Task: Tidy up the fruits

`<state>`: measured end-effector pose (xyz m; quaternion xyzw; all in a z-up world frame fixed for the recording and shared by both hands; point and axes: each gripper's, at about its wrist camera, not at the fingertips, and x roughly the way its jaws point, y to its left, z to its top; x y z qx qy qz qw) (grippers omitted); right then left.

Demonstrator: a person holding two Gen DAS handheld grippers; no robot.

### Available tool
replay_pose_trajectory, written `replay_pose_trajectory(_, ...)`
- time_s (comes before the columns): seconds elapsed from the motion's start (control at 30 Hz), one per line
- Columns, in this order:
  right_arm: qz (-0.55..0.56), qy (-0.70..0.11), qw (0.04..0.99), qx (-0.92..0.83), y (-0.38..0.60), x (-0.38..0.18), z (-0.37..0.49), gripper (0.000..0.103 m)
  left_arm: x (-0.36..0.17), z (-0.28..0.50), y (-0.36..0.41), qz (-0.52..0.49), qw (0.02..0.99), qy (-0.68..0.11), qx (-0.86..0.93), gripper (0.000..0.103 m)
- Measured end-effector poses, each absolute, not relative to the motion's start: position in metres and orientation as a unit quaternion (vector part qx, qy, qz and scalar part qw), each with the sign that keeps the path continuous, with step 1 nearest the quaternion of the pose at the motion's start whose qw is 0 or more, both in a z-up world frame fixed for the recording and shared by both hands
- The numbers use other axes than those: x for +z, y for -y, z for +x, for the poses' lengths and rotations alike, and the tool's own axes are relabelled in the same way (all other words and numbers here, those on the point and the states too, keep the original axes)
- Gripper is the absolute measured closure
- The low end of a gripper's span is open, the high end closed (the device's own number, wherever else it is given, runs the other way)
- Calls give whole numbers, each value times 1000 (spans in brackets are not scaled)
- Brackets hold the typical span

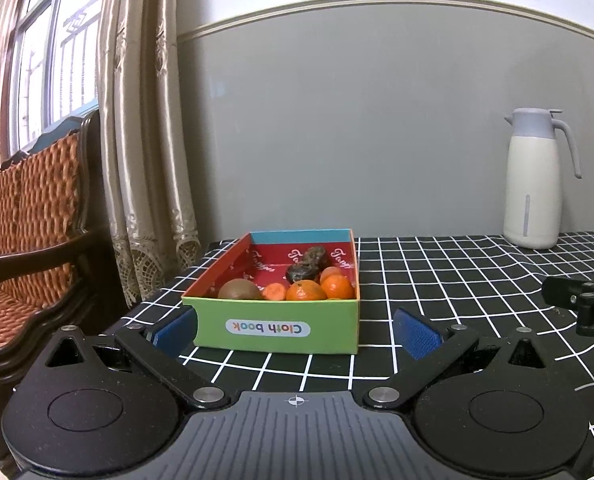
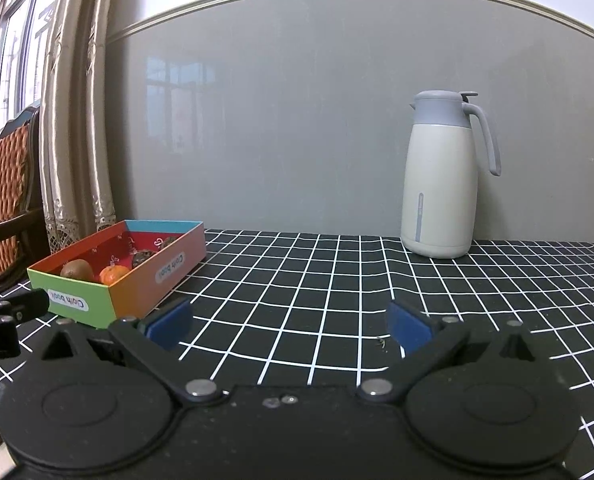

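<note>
A colourful cardboard box marked "Cloth book" stands on the checked tablecloth and holds several fruits: a brown kiwi, oranges, and two dark wrinkled fruits. My left gripper is open just in front of the box's green end wall, with its blue pads to either side of it and nothing gripped. In the right wrist view the same box sits at the left, and my right gripper is open over bare cloth to the right of it.
A white and grey thermos jug stands at the back of the table against the grey wall. A wooden chair with an orange cushion and curtains are at the left beyond the table's left edge.
</note>
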<state>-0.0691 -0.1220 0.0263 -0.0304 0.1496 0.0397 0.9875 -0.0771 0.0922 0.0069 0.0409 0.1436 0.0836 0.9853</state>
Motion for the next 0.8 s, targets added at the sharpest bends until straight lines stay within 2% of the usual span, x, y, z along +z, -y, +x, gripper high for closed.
replay_pose_trajectory(0.8, -33, -152, 987, 39, 122, 26, -68, 0, 8, -75, -97, 25, 986, -147, 70, 0)
